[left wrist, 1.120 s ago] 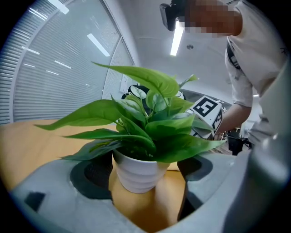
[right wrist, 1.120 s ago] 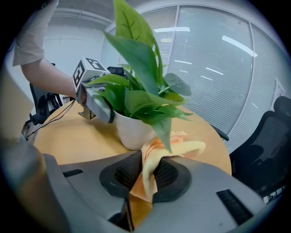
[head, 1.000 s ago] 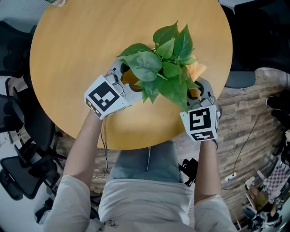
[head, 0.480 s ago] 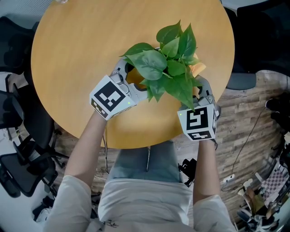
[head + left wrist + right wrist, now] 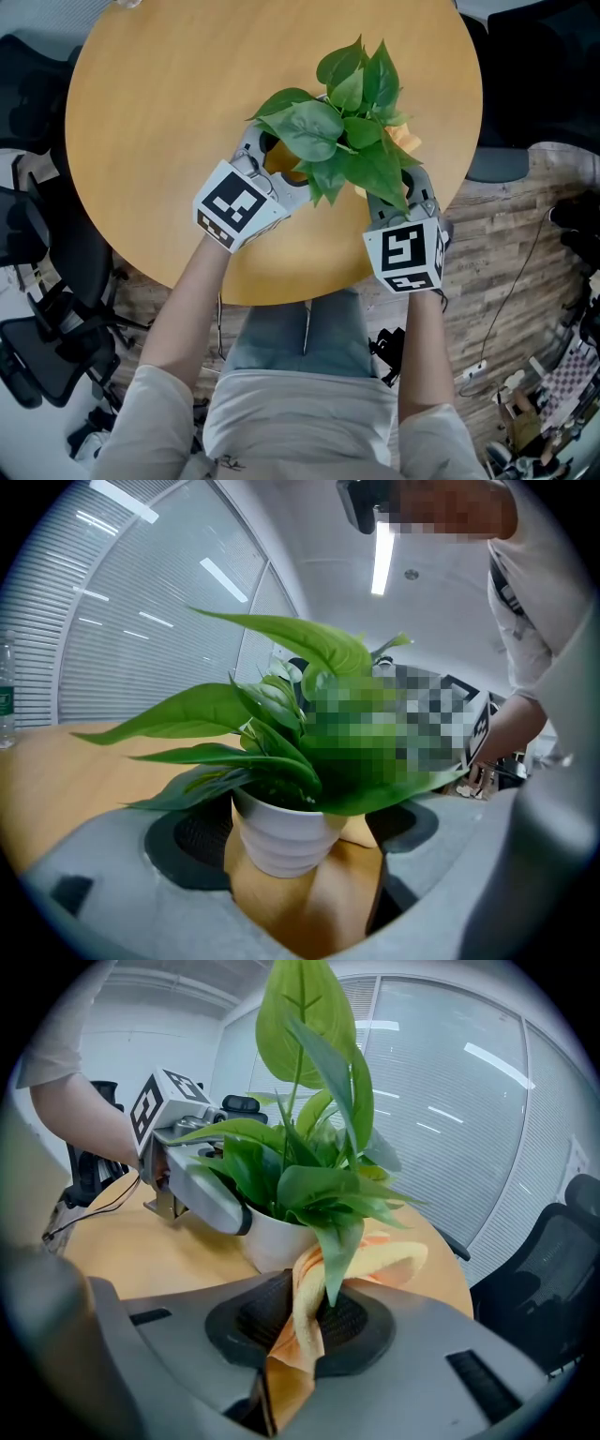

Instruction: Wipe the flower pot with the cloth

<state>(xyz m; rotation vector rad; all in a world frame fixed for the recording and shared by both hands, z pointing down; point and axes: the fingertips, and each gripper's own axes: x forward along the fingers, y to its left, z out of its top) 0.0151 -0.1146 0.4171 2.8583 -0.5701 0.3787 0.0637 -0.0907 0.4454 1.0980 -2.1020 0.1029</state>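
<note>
My right gripper (image 5: 302, 1324) clamps the cloth (image 5: 386, 1255) beside the flower pot (image 5: 281, 836), my left gripper (image 5: 270, 161) spread loosely around it; an overeager wipe could topple it onto the surface (image 5: 169, 94).

left forearm (image 5: 183, 309) and right forearm (image 5: 424, 356) bare, both reaching forward and converging; left claw (image 5: 295, 841) angled inward, jaws spread apart; right claw (image 5: 305, 1321) pointing ahead, jaws pinched closed on the cloth (image 5: 289, 1377); marker cubes face up.

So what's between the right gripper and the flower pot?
An orange cloth, pinched in the right gripper and draped toward the flower pot, shown in the right gripper view.
</note>
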